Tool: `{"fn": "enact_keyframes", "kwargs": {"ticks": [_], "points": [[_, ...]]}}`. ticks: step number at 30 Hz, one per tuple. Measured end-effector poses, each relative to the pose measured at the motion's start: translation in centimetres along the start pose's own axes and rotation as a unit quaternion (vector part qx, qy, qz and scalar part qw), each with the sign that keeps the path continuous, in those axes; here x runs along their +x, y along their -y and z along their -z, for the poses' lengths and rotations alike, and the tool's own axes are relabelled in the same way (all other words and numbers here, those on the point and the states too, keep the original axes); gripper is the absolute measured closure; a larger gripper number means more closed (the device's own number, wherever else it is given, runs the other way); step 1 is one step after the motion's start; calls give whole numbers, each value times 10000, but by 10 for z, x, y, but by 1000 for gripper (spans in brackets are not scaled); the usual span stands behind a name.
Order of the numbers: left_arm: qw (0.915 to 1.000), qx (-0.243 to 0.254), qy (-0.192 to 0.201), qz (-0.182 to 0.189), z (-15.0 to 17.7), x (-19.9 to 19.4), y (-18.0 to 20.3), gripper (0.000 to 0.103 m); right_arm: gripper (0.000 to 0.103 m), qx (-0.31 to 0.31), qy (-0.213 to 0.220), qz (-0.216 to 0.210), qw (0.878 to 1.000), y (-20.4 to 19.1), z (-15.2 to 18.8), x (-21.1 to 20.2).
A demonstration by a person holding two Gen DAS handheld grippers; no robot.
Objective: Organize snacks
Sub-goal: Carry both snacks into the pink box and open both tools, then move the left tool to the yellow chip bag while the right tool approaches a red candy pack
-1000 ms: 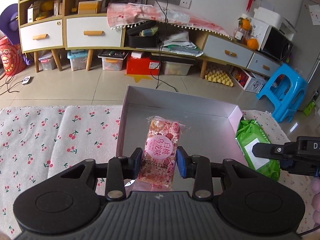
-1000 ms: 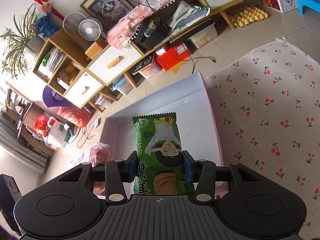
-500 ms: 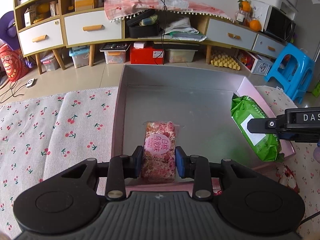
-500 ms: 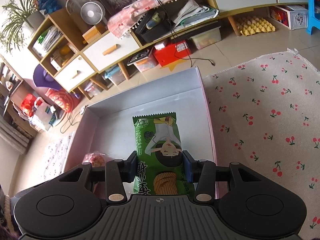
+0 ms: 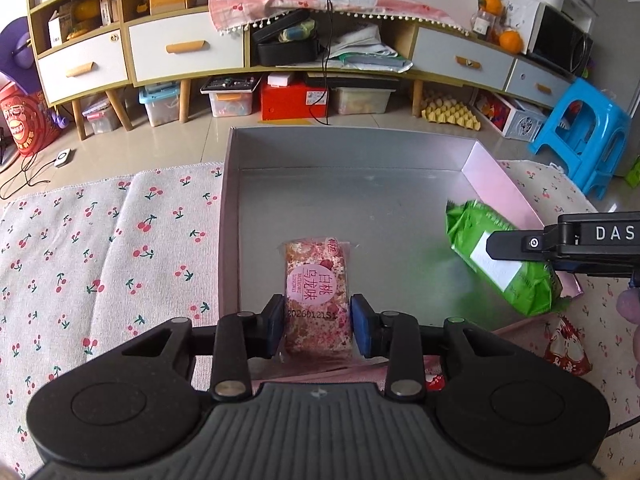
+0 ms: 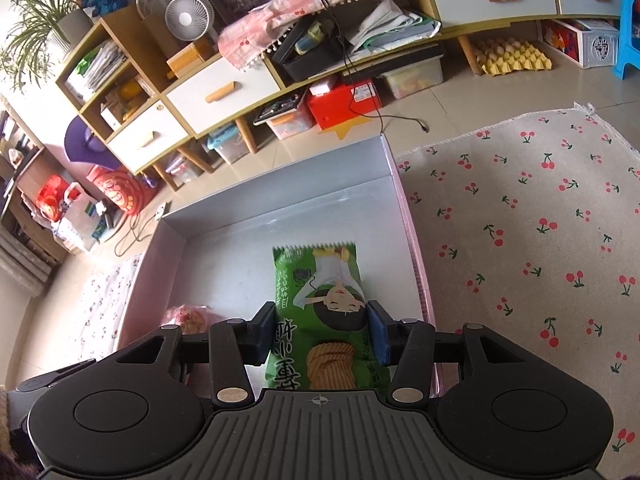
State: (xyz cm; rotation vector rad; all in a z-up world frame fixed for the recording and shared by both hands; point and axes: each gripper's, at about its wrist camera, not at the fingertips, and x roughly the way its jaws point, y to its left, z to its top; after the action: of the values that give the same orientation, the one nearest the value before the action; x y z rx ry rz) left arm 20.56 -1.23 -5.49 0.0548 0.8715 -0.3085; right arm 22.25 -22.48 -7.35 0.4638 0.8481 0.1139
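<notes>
Over the box's near edge, the left gripper point(image 5: 318, 322) has its jaws just eased apart around a pink snack pack point(image 5: 318, 296). The right gripper point(image 6: 322, 330), jaws also loosening, brackets a green snack packet point(image 6: 320, 300) beside the grey box's point(image 5: 344, 152) right wall.

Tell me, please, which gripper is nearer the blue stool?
Right. The right gripper reaches in from the blue stool side; the left gripper sits farther across the box.
</notes>
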Motion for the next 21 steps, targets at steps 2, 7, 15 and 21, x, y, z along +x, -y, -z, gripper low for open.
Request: {"fn": "enact_keyframes", "kwargs": {"ticks": [2, 7, 15, 21], "points": [[10000, -3, 46, -9, -1, -4, 2, 53, 48, -2, -43, -13, 10000, -2, 0, -4], [9998, 116, 135, -88, -1, -19, 5, 35, 31, -22, -41, 51, 10000, -7, 1, -21], [9995, 162, 192, -191, 4, -45, 5, 14, 22, 30, -55, 129, 9999, -12, 8, -49], [9996, 66, 99, -266, 13, -59, 1, 9, 18, -68, -129, 212, 9997, -19, 19, -67]]}}
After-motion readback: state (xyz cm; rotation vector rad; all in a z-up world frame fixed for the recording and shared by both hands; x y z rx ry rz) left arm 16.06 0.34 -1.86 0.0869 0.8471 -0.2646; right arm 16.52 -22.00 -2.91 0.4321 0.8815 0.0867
